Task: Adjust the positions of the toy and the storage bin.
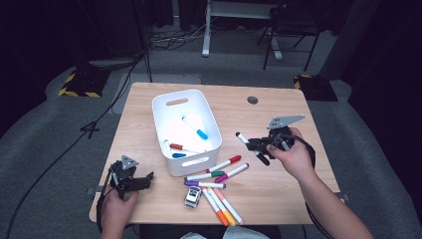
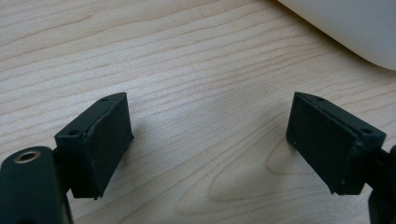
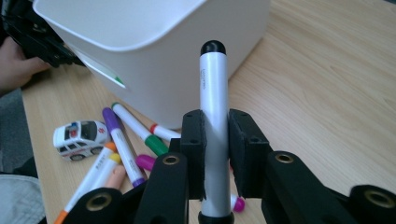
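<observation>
The right gripper [image 1: 255, 145] has its fingers clenched on a black-capped marker [image 1: 251, 148], lifted off the tabletop [image 1: 278, 184] beside the white bin [image 1: 175, 102] — the marker's lower end is cut off in the right gripper view. The left gripper [image 2: 208, 140] rests with fingers released over bare wood. The bin's wall hides part of the markers inside it.

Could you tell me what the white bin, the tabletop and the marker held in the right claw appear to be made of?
The white bin looks like moulded plastic: smooth, slightly glossy walls with cut-out handles. The tabletop shows pale wood grain, matte; it may be laminate rather than solid wood. The marker in the right claw looks like a plastic white barrel with a soft sheen and a black cap.
</observation>
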